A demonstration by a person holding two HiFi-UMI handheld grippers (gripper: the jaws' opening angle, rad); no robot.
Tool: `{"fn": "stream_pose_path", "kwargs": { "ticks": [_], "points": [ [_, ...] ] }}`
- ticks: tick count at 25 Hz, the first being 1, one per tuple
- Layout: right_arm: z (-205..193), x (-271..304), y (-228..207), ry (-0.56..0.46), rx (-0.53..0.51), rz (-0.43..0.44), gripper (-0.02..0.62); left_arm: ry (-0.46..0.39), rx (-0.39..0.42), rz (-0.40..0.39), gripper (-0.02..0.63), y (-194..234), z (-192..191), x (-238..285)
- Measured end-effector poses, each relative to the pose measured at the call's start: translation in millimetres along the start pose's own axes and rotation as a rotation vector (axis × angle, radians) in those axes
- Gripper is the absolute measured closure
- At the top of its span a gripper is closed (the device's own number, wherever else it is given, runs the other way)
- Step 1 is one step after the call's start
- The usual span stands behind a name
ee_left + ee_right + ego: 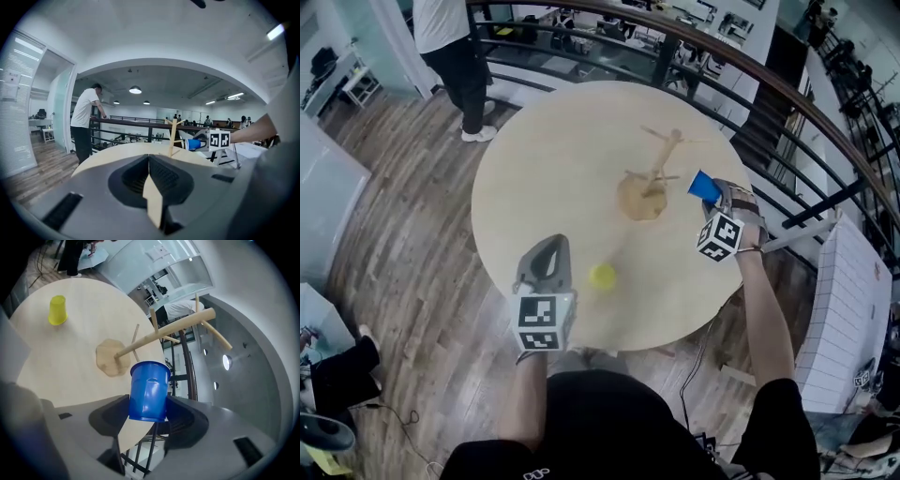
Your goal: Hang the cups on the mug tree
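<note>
A: Item one, blue cup [149, 389]: gripped at its lower body by the right gripper [147, 411], whose jaws stand wide against its sides. The mouth points away, towards the mug tree [161, 336]. Location?

B: In the air, near the tree's right-hand pegs in the head view and touching none of them. Item two, yellow cup [602, 276]: loose on the counter [544, 169], well apart from the tree. Item three, left gripper [150, 164]: jaws closed together with nothing between them, low over the counter's near edge.

A: Handling note for the step in hand?

B: In my judgement, line the open mouth up with one slanting peg and slide the cup on along the peg's own line. Let it settle before easing the jaws off. Risk entry: the tree looks light, and a sideways knock could tip it, so come in from the peg's tip, never across the branches
</note>
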State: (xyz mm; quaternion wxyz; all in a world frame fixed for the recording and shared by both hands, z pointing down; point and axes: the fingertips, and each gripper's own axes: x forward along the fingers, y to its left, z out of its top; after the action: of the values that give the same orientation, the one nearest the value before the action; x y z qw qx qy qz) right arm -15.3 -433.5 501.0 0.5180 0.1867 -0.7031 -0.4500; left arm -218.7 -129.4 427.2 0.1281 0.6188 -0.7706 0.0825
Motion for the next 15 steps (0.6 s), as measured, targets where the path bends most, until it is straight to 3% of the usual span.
{"fn": "stream_pose_path", "kwargs": {
  "ticks": [8,15],
  "points": [
    [22.8,52.8,19.0,0.016,-0.209,0.141,0.344,0.029,-0.012,0.072,0.594,31.6,-7.5,-13.2],
    [53.5,73.3,34.0,0.006,-0.319,0.192,0.344,0.047,-0.042,0.105,0.594,39.3,-18.0,-29.9]
  ]
}}
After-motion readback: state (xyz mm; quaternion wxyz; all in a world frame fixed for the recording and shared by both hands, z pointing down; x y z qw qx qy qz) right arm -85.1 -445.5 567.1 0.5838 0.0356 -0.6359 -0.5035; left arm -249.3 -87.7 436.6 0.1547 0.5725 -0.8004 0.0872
